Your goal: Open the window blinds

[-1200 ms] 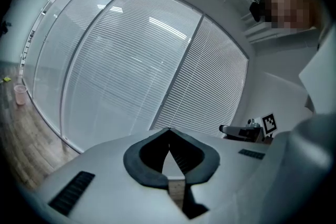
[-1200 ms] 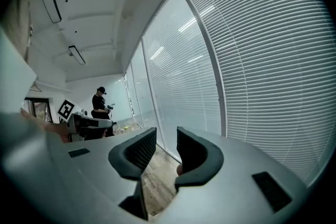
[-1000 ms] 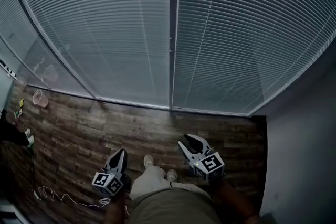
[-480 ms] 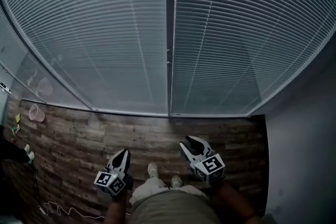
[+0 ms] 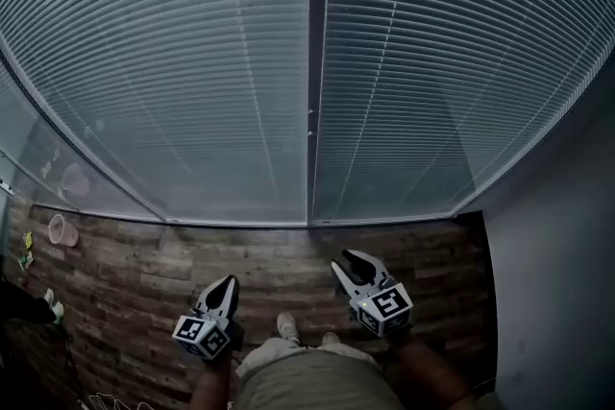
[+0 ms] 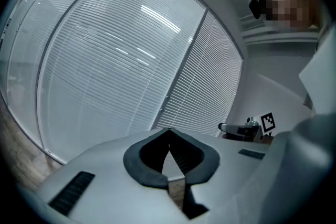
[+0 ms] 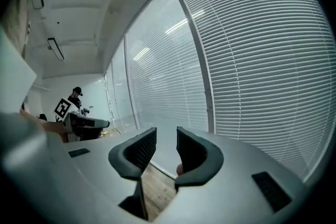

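You are standing on a wood-plank floor (image 5: 144,254) facing a glass wall, with a grey side wall (image 5: 557,283) closing it off at your right. The window blinds (image 5: 221,62) are hanging fully lowered across two panels, slats turned shut, on either side of a vertical mullion (image 5: 314,34), well ahead of both tools.

You are holding the left gripper (image 5: 224,288) with its jaws pressed together on nothing, and the right gripper (image 5: 348,262) with its jaws a little apart, also empty.

Those slats are likely thin, light and quick to kink, so you should be taking hold of a tilt control or cord, not the slats. No view is showing a cord or wand. A small fitting (image 5: 309,115) is sitting partway up the mullion; it is too small to identify, but it is worth checking.

The head view alone is giving you the sill line, your shoes and a pink cup (image 5: 61,229) on the floor at far left. The left gripper view is adding the other tool's marker cube and ceiling lights reflected in the glass. The right gripper view is showing further glass panels running away to the left and a distant person.
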